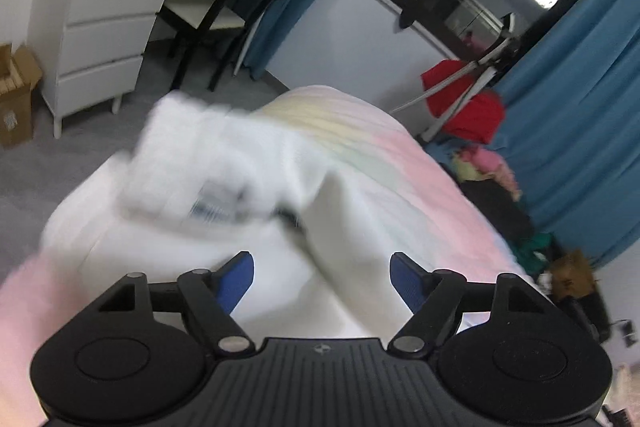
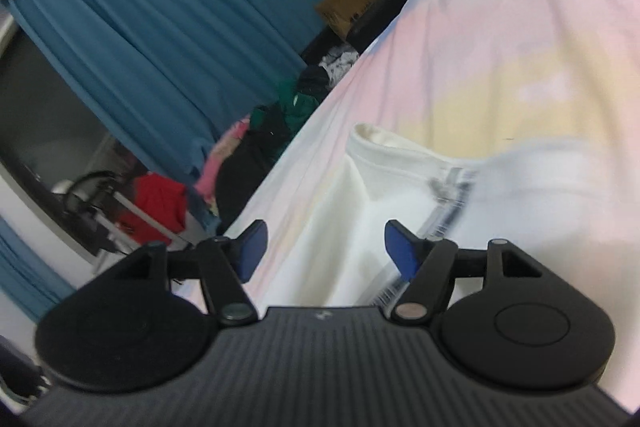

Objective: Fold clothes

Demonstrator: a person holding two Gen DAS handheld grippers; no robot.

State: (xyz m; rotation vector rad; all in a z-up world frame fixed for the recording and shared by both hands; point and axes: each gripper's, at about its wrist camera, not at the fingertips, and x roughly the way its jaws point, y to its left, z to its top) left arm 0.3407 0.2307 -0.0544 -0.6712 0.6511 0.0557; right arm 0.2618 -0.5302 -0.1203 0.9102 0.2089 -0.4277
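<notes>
A white garment lies on the pastel bedspread, blurred, with a folded layer and a dark printed label showing near its middle. My left gripper hovers just above its near part, jaws wide apart and blue pads bare. In the right wrist view the same white garment spreads under my right gripper, its hemmed corner lifted ahead and a printed tag at the right. That gripper also stands open, cloth below the gap but not pinched.
The bed's pastel cover fills the right. A heap of clothes lies on the floor by blue curtains. A white dresser, a chair, a cardboard box and a drying rack with red cloth stand around.
</notes>
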